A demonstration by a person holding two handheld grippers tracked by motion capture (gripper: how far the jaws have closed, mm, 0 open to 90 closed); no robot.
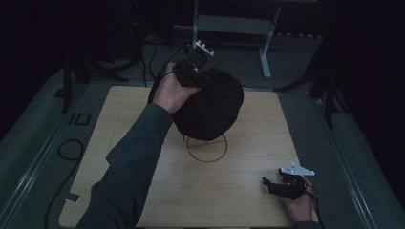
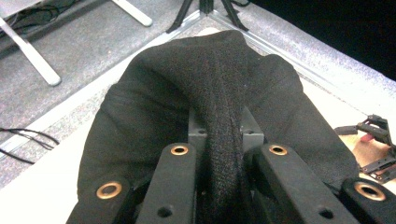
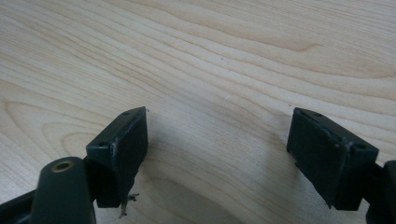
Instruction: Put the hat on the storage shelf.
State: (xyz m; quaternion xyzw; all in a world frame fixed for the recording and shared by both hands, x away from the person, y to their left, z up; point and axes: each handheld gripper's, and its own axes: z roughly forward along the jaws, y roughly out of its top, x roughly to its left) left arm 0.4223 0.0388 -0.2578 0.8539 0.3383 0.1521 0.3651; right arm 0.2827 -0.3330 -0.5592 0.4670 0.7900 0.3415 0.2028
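Observation:
A black knitted hat (image 1: 212,107) bulges above the middle of the wooden table (image 1: 248,200). My left gripper (image 1: 191,71) is at its far upper edge, shut on a fold of the fabric. In the left gripper view that fold of the hat (image 2: 205,88) runs between the jaws of the left gripper (image 2: 222,137) and hides the fingertips. Beneath the hat a thin wire ring (image 1: 207,149) lies on the table; whether the hat rests on anything I cannot tell. My right gripper (image 1: 270,183) sits near the front right corner, open. In its own view the right gripper (image 3: 217,149) has bare wood between the pads.
The table is a pale wooden board (image 3: 233,56) on a grey floor. A black cable (image 1: 67,152) loops on the floor at the left. Behind the table stand a white metal frame leg (image 1: 266,52) and dark tripod legs (image 1: 329,90).

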